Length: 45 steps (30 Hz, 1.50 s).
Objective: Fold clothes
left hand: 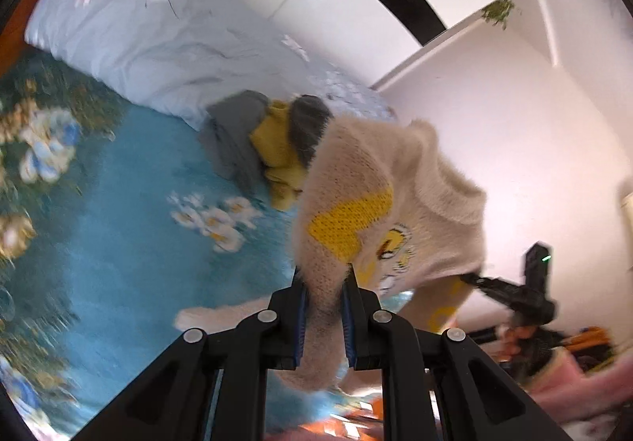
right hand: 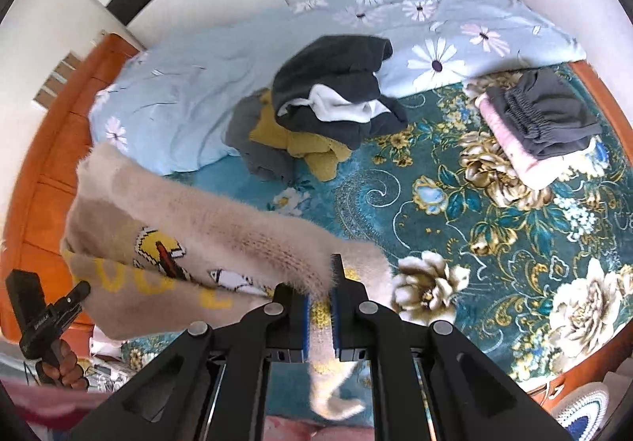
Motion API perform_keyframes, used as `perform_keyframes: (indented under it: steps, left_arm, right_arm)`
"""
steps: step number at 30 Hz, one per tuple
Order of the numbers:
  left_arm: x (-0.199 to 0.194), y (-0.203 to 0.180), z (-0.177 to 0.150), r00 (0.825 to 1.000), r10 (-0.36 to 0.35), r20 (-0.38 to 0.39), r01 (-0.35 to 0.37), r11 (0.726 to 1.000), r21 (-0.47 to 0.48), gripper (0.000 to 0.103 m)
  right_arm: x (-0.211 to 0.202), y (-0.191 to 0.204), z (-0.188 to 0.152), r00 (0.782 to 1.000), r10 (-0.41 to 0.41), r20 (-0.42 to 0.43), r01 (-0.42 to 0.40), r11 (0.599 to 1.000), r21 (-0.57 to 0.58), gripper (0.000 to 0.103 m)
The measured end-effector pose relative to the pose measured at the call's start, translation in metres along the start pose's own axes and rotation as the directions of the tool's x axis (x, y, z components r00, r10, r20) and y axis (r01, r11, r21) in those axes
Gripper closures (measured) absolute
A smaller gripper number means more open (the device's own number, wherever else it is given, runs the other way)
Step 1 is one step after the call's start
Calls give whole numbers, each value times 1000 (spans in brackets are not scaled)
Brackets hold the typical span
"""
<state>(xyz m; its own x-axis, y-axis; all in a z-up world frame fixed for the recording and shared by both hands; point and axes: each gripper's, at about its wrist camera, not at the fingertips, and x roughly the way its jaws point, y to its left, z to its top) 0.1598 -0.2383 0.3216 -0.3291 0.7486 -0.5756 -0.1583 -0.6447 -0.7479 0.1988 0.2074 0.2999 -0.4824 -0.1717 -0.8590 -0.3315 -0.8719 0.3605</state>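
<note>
Both are gripping the fluffy cream sweater (right hand: 190,227) in mid-air above the bed (right hand: 455,203): left hand-held gripper (left hand: 322,282) pinching one edge, right hand-held gripper (right hand: 320,282) pinching another. Slippery fuzz risks sliding free, or the dangling sleeve (right hand: 332,397) bunching underneath on landing.
</note>
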Motion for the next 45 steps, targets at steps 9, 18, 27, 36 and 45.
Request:
perform_keyframes:
  steps: [9, 18, 27, 36, 45]
  left_arm:
    - [74, 51, 37, 984, 100, -146, -121, 983, -139, 87]
    - [203, 163, 17, 934, 212, -289, -324, 843, -429, 87]
    - [257, 202, 58, 874, 318, -368, -457, 796, -397, 82]
    - [272, 200, 82, 815, 471, -337, -565, 774, -284, 59]
    - [346, 98, -23, 753, 577, -315, -453, 803, 388, 40]
  right_arm:
    - [4, -14, 4, 994, 52, -100, -49, 998, 37, 95]
    - [187, -29, 15, 933, 0, -361, 45, 992, 117, 95]
    - [282, -42, 59, 881, -110, -460, 169, 982, 88, 95]
    - [343, -40, 94, 861, -229, -453, 251, 968, -12, 72]
    - [282, -56, 61, 939, -135, -316, 191, 970, 153, 54]
